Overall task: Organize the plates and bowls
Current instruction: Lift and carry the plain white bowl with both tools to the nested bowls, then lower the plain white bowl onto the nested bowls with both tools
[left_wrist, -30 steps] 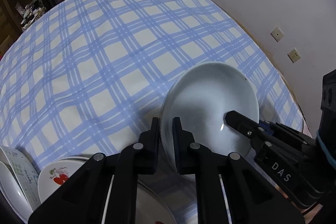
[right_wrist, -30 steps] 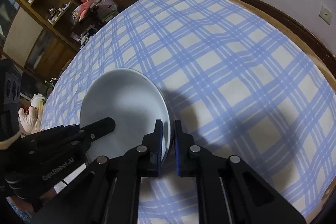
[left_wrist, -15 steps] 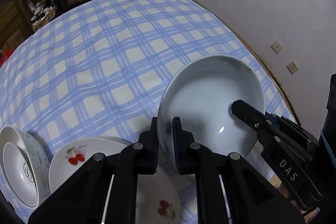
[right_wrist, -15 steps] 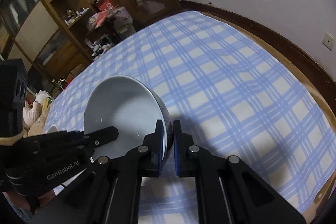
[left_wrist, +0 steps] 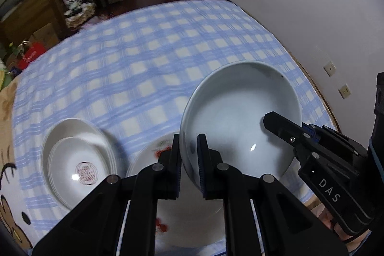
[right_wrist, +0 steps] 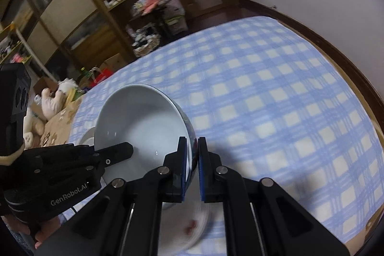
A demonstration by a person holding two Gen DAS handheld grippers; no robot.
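Above the cherry plate [left_wrist: 153, 150], the bowl [left_wrist: 240, 116] has risen.

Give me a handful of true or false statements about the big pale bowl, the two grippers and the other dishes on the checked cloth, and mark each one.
1. Both grippers clamp the rim of the same pale bowl. True: the left gripper and the right gripper pinch opposite sides of it.
2. The pale bowl sits flat on the checked cloth. False: it is held tilted above the cloth.
3. A plate with red cherries lies below the left gripper. True.
4. The white bowl with a red round mark is held by the right gripper. False: it rests on the cloth, touched by no fingers.
5. The pale bowl is full of food. False: its inside is bare.
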